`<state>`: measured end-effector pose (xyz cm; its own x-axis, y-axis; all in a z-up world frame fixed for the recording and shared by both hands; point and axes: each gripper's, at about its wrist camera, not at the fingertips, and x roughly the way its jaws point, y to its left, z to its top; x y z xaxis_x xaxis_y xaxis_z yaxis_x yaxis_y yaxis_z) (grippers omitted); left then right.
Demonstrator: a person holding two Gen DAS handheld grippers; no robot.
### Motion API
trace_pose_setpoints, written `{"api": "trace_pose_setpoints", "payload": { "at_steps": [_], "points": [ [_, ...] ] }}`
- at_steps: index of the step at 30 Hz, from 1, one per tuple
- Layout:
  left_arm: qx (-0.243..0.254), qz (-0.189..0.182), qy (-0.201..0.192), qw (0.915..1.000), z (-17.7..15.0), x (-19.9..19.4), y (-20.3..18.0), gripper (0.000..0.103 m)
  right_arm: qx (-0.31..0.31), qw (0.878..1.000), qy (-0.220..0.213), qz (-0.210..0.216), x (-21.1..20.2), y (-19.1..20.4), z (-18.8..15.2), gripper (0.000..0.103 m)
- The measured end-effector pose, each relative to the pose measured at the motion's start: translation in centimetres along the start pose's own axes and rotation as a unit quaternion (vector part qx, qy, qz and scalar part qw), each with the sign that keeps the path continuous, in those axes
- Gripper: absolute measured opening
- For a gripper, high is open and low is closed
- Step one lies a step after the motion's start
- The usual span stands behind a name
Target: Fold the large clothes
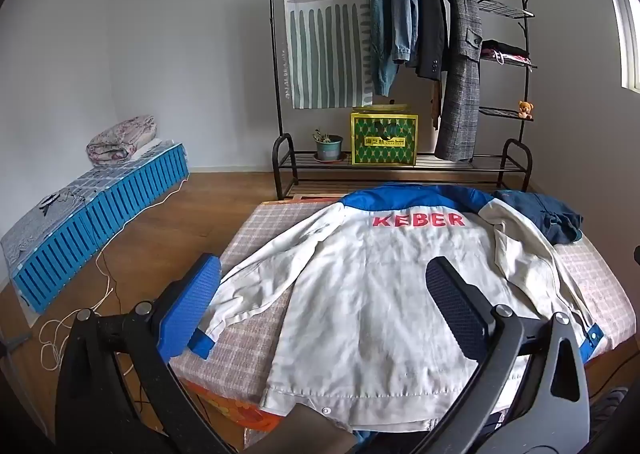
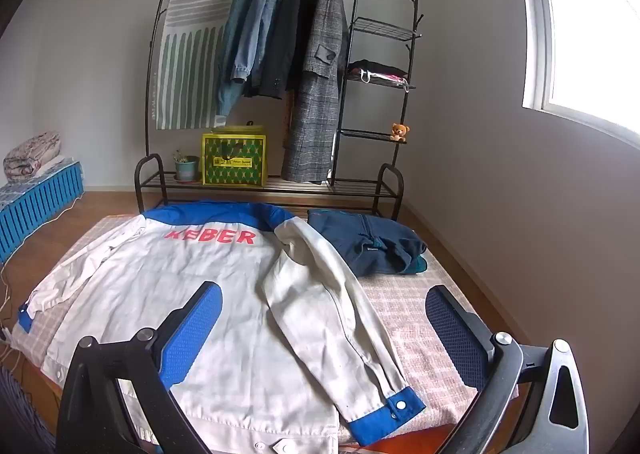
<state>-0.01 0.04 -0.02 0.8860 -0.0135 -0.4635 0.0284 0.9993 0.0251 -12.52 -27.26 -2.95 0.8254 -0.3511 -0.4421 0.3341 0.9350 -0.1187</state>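
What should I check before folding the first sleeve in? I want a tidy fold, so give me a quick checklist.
1. Jacket lying back up, body spread flat: ok.
2. Left gripper open and empty: ok.
3. Right gripper open and empty: ok.
4. Right sleeve smooth: not ok, wrinkled near the shoulder.
5. Left sleeve stretched out: ok.
6. Blue garment clear of the jacket: cannot tell.

Home bedroom, clothes rack (image 1: 400,53) with hung coats, low mattress (image 1: 96,221), wooden floor (image 1: 192,221)
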Motion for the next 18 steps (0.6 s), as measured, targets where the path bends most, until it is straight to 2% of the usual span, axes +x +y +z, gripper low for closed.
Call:
{"api": "trace_pose_setpoints", "payload": {
  "at_steps": [8, 18],
  "points": [
    [0.018, -0.006, -0.001, 0.9998, 0.7, 0.2, 0.1, 0.103, 0.000, 1.000, 0.001, 0.002, 0.1, -0.1, 0.0, 0.103],
    [0.030, 0.004, -0.005, 0.9995, 0.0, 0.2, -0.8, 0.103, 0.001, 1.000, 0.002, -0.001, 0.2, -0.4, 0.0, 0.103]
  ]
}}
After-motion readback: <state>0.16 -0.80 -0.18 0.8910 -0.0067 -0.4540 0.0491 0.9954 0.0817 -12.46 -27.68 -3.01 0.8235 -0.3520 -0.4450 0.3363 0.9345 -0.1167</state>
